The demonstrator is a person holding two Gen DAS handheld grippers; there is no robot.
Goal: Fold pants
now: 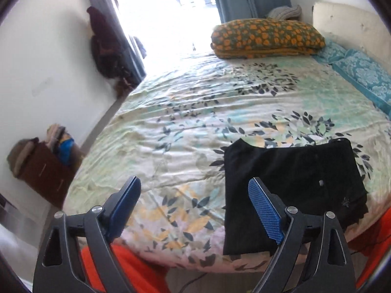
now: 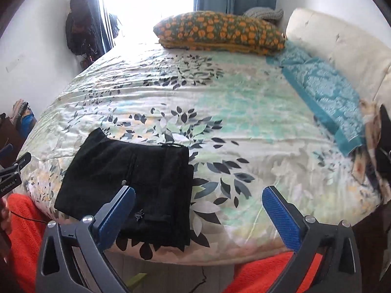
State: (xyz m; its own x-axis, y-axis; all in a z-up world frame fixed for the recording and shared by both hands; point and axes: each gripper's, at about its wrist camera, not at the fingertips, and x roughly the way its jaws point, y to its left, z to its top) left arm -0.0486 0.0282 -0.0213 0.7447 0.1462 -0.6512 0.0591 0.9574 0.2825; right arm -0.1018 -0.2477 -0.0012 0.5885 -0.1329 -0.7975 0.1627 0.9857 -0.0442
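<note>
Daylight floods in from the window [image 1: 166, 12] at the far end of the room, blown out to pure white and washing over the near bedsheet [image 1: 195, 102]. Both fisheye views bend strongly at the edges, with dark corners. The left wall [image 1: 36, 73] looks softly blurred.

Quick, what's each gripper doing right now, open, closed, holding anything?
Left gripper: open, holding nothing, above the bed edge beside the folded black pants.
Right gripper: open, holding nothing.
</note>
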